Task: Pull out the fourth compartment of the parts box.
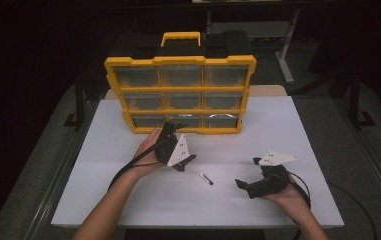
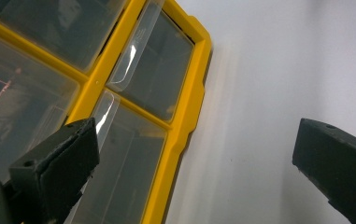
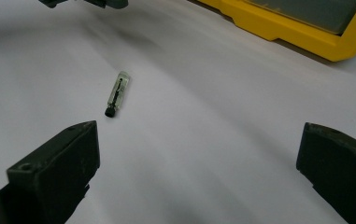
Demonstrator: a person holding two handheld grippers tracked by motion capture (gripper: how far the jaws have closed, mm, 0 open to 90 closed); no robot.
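- The yellow drawer organiser stands upright at the far middle of the white worktop, its clear drawer fronts facing the person, presumably so the drawers can be pulled out toward the near side.
- A small clear vial with a black cap lies flat on the worktop, near of the organiser and between the two hands, touching neither tool; in the right gripper view it lies just beyond the jaws.
- The left hand-held gripper is raised to the organiser's bottom row, close to the lower-left drawer; its jaws are spread wide with nothing between them, one jaw over the drawer front. This looks like a reach to open that drawer.
- The left hand is turned so the tool points far and slightly up, forearm coming in diagonally from the near left.
- The right hand-held gripper rests low at the near right, jaws spread and empty, aimed left toward the vial, likely waiting to pick it up.
- The right hand cups the tool from beneath, wrist near the worktop's near edge.
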